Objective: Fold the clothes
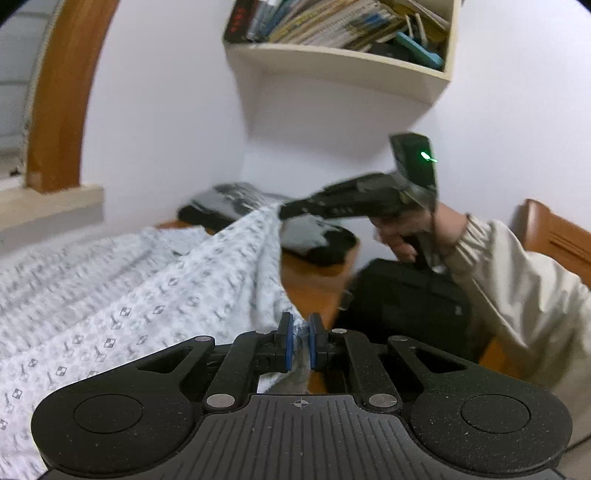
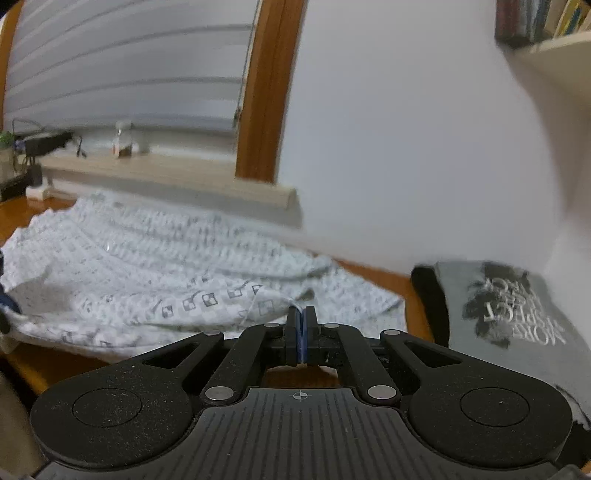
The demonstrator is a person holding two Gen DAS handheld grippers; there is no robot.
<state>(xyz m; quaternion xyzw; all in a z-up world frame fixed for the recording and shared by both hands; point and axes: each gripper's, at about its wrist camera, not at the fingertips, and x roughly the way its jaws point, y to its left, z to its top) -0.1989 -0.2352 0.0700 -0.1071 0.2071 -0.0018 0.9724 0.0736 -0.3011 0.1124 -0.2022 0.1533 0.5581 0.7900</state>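
Gripping the shirt (image 1: 122,295) edge, left gripper (image 1: 300,332) pinches bunched cloth, right gripper (image 2: 301,334) closed on a thin hem, shirt lifted over the table (image 1: 314,280).

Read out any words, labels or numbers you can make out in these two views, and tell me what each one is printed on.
"MORE" and "SPECT", seen upside down: white print on the folded grey T-shirt; its other lines are too blurred to read.
Red marks on the dark book spine on the wall shelf: too blurred to read.
The other book spines: too small to read.
Patterned white garment: repeating square motifs only, no text.
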